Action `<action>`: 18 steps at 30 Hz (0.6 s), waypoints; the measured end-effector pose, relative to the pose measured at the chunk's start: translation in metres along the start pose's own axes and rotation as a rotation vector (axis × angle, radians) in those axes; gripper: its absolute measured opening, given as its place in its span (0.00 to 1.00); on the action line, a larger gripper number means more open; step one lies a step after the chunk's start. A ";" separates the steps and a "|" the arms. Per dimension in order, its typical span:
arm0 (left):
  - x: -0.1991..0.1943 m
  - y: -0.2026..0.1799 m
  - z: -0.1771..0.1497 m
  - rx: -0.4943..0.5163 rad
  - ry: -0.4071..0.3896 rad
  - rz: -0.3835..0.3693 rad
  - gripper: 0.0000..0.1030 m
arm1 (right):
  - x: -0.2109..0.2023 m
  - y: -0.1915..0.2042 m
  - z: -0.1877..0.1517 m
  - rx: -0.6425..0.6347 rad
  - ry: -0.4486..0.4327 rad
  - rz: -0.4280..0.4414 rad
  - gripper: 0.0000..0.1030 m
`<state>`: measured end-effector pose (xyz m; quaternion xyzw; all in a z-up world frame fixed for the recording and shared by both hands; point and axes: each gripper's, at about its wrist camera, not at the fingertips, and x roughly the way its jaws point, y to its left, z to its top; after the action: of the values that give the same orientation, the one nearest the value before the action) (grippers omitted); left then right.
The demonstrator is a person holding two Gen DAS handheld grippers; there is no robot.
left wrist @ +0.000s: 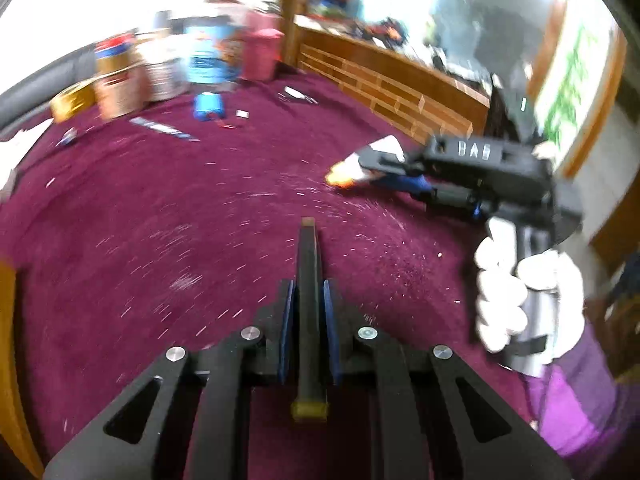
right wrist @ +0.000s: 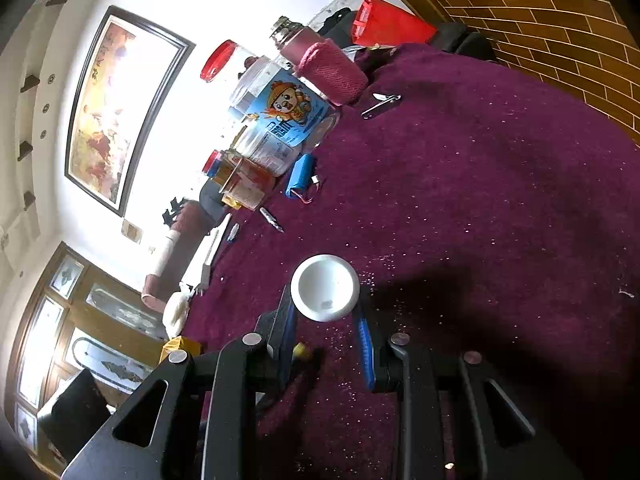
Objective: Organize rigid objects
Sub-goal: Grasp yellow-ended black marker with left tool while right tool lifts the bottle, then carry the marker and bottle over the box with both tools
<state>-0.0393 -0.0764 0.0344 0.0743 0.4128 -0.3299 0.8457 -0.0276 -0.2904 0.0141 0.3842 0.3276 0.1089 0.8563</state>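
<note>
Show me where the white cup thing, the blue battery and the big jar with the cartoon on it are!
white cup (right wrist: 325,286): right wrist view, on its round white bottom.
blue battery pack (right wrist: 300,175): right wrist view, on its blue wrap.
cartoon jar (right wrist: 286,120): right wrist view, on its blue label.

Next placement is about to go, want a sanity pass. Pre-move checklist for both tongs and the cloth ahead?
1. Left tongs gripping the dark bar: ok, a pad presses on each side.
2. Bar aligned in the grip: ok, it runs straight out along the fingers.
3. Right tongs gripping the white item: ok, a finger sits on each side.
4. Maroon cloth just ahead of the left tongs: ok, only specks there.
5. Left view sharp enough to aim: not ok, it is motion-blurred.
6. Drop spot among the jars: cannot tell, nothing marks one.
</note>
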 end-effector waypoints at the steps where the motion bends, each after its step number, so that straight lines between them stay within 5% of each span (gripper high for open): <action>1: -0.012 0.008 -0.005 -0.037 -0.021 -0.008 0.11 | 0.000 0.002 -0.001 -0.009 0.000 -0.002 0.23; 11: -0.137 0.084 -0.058 -0.281 -0.264 0.020 0.12 | 0.006 0.026 -0.011 -0.120 0.015 -0.039 0.23; 18: -0.224 0.148 -0.115 -0.446 -0.390 0.120 0.12 | 0.013 0.091 -0.048 -0.221 0.114 0.078 0.23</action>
<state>-0.1211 0.1946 0.1055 -0.1538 0.2996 -0.1884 0.9225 -0.0424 -0.1947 0.0510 0.2932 0.3464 0.1990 0.8686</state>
